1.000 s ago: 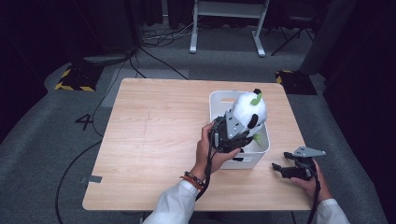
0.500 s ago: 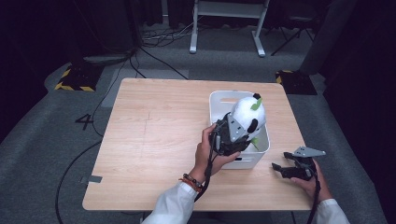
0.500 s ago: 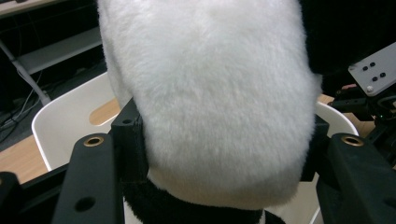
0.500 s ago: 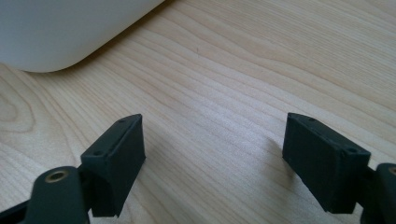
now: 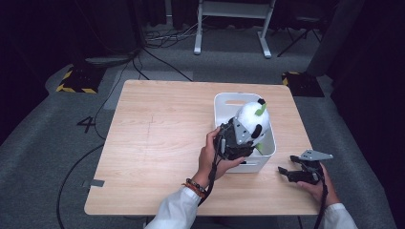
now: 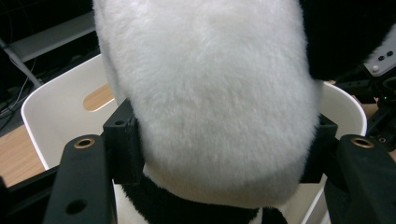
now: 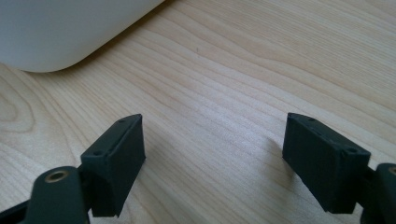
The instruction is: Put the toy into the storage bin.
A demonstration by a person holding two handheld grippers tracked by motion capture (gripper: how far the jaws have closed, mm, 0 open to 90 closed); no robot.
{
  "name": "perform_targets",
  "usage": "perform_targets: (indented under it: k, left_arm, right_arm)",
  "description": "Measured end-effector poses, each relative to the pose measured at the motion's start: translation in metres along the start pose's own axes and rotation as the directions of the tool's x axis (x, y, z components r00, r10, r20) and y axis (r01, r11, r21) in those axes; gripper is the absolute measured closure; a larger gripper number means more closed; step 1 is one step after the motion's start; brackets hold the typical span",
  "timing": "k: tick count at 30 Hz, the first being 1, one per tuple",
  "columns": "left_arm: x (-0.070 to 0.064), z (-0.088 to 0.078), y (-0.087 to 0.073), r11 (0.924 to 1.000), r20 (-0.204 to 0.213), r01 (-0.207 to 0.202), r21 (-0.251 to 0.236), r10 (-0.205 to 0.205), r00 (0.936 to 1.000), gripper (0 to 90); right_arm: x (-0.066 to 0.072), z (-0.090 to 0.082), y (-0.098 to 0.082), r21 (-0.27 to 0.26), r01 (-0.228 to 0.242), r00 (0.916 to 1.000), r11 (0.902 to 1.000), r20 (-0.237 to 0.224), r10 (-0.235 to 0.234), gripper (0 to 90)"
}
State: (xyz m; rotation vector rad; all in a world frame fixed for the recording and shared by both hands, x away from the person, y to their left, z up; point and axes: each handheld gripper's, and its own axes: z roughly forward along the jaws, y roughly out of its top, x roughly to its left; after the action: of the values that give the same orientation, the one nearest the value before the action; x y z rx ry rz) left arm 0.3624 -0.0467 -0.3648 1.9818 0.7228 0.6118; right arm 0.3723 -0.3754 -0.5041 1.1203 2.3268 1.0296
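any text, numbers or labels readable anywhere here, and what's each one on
"4": a dark number on the grey floor, left of the wooden table.
Nothing else reads: the white bin, the panda plush toy and the black gripper jaws carry no writing.
The yellow and black hazard stripes on the floor are a marking, not words.

White-and-black plush panda (green tag) in a white bin on a pale wood-grain table.

panda toy: fluffy plush cloth | bin: smooth white plastic | table: matt light wood grain | jaws: matt black plastic
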Motion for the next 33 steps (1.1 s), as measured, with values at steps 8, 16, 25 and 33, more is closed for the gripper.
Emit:
perform_targets:
  k: [8,16,25,33]
  left_arm:
    - [-0.0023,0.0011,0.0003,0.9987,0.005,-0.028,0.042,0.028,0.9996,31.7]
    - [-0.002,0.0031,-0.0006,0.9957,0.018,-0.038,0.084,0.037,0.9992,29.7]
    - [0.0001,0.0021,-0.0001,0.9918,0.038,-0.038,0.122,0.033,0.9987,26.9]
    - [0.0032,0.0053,0.0004,0.984,0.061,-0.045,0.172,0.035,0.9975,22.0]
  right_arm:
    - [0.0,0.0,0.0,0.0,0.0,1.0,1.0,0.0,0.0,21.0]
    - [0.0,0.0,0.0,0.0,0.0,1.0,1.0,0.0,0.0,21.0]
    - [0.0,0.0,0.0,0.0,0.0,1.0,1.0,0.001,0.0,20.9]
    - [0.0001,-0.0001,0.0,0.0,0.0,1.0,1.0,0.001,0.0,20.9]
